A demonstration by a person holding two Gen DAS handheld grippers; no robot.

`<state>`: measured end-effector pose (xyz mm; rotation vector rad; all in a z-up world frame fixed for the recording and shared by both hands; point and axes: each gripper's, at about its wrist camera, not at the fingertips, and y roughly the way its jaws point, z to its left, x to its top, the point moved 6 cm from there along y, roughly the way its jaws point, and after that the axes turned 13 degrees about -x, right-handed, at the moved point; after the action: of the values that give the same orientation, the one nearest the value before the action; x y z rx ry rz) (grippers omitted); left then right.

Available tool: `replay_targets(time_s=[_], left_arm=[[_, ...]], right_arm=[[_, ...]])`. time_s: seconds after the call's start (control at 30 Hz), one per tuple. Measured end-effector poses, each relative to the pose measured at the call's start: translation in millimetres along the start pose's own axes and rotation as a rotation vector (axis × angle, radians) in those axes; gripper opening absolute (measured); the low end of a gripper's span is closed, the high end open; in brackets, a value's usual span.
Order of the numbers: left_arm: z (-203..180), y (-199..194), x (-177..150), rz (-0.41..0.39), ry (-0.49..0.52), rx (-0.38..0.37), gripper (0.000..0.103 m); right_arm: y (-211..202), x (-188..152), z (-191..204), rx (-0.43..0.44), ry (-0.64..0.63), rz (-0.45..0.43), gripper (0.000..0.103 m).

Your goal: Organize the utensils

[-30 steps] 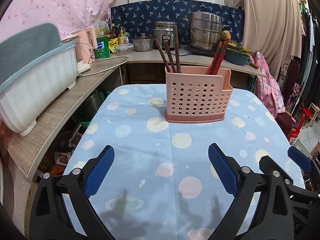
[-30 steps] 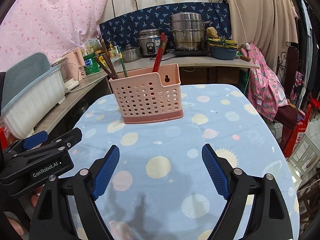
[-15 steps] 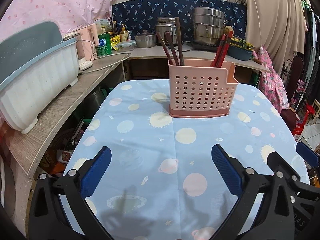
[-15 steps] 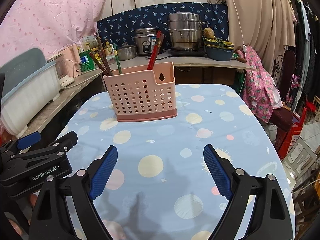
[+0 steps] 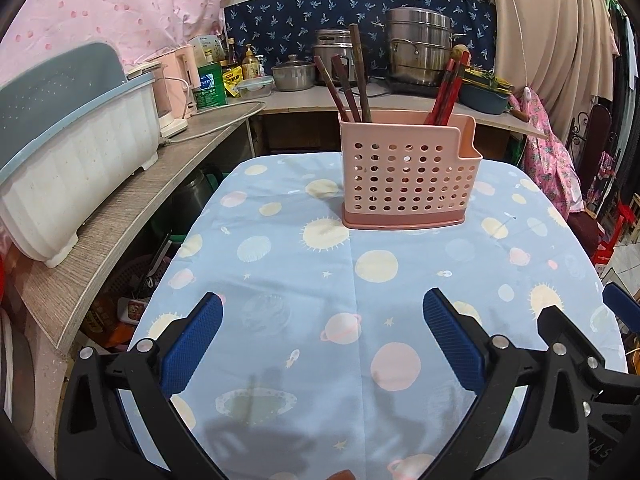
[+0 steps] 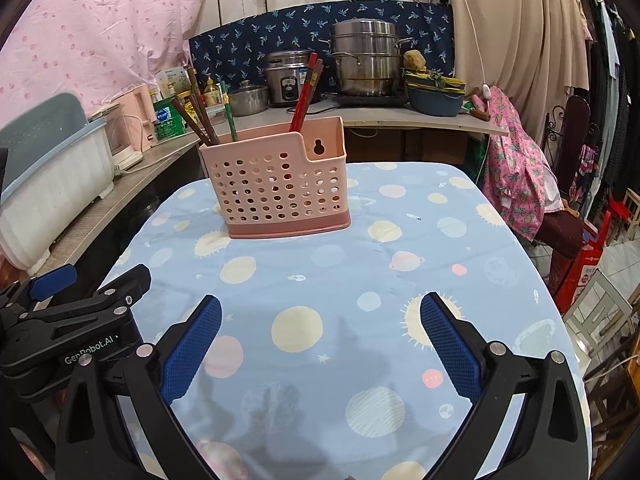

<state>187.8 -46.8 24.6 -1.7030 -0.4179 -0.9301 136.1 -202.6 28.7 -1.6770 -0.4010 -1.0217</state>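
Note:
A pink perforated utensil holder [image 5: 408,174] [image 6: 280,190] stands upright at the far side of the table. Dark brown chopsticks [image 5: 352,80] [image 6: 196,120] lean in its left compartment, red chopsticks [image 5: 448,88] [image 6: 306,88] in its right; a green one [image 6: 229,114] shows in the right wrist view. My left gripper [image 5: 322,344] hangs over the near table, open, nothing between its fingers. My right gripper [image 6: 320,344] hovers beside it, jaws opening wide and holding nothing. Both are well short of the holder.
The table wears a light blue planet-print cloth [image 5: 360,280]. A white dish rack [image 5: 68,160] sits on the counter at left. Pots [image 5: 418,56] and bottles line the back counter. A chair with pink cloth [image 6: 520,184] stands at right.
Both views tilted slightly, so the holder sits a little lower in frame. The right gripper's fingers spread a bit wider. No utensil moved.

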Motion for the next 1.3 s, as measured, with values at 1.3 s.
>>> replay_targets(time_s=[1.3], left_arm=[[2.9, 1.6, -1.6, 0.003, -0.003, 0.023, 0.096]], right_arm=[[5.5, -1.5, 2.9, 0.002, 0.000, 0.014, 0.096]])
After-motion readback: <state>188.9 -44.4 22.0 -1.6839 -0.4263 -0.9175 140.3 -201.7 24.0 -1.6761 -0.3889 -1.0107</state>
